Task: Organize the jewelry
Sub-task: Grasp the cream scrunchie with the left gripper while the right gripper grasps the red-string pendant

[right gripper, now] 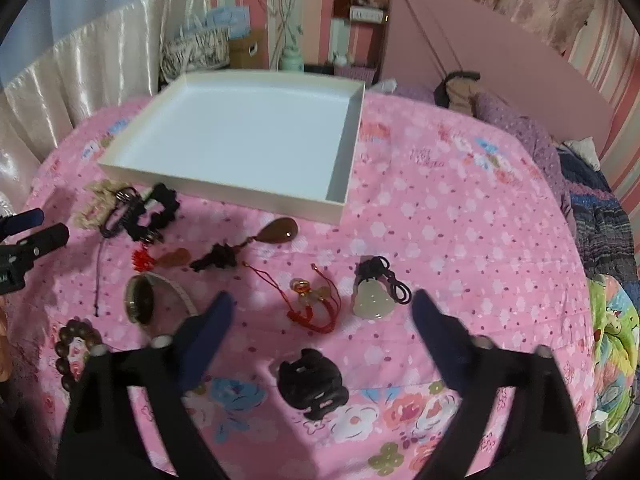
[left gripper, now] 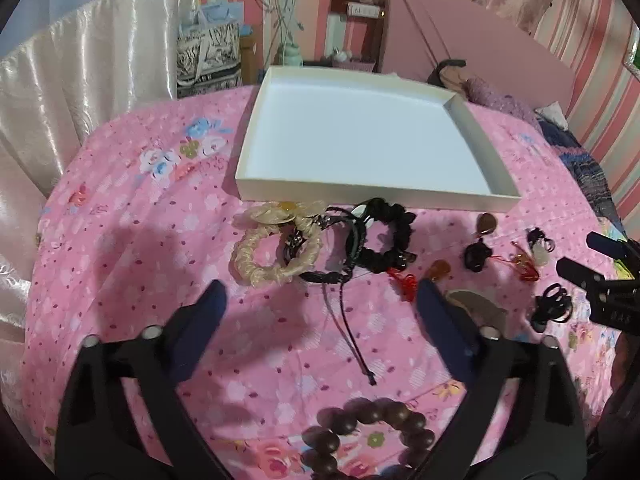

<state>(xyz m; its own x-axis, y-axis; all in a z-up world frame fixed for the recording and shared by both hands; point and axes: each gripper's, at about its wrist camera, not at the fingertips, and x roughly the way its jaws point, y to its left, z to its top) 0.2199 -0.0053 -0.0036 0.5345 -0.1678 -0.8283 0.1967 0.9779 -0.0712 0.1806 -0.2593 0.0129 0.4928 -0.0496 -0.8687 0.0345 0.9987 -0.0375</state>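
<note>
A shallow white box [left gripper: 376, 197] [right gripper: 224, 192] lies on the pink bedspread, with nothing in it. In front of it lie a cream scrunchie [left gripper: 276, 250], black cord bracelets [left gripper: 340, 248], a black scrunchie [left gripper: 386, 236], a brown bead bracelet [left gripper: 372, 436] [right gripper: 74, 346], pendants and red tassels. My left gripper [left gripper: 320, 300] is open above the bedspread, before the scrunchies. My right gripper [right gripper: 322, 310] is open over a red-cord charm [right gripper: 308, 294], a white jade pendant [right gripper: 370, 298] and black hair ties [right gripper: 312, 384].
A brown teardrop pendant [right gripper: 282, 230] and a round watch-like piece [right gripper: 140, 300] lie mid-bed. Pillows and a pink headboard [right gripper: 500, 52] stand at the right. A satin curtain [left gripper: 80, 120] hangs along the left edge. Each gripper shows at the other view's edge [left gripper: 600, 276] [right gripper: 28, 240].
</note>
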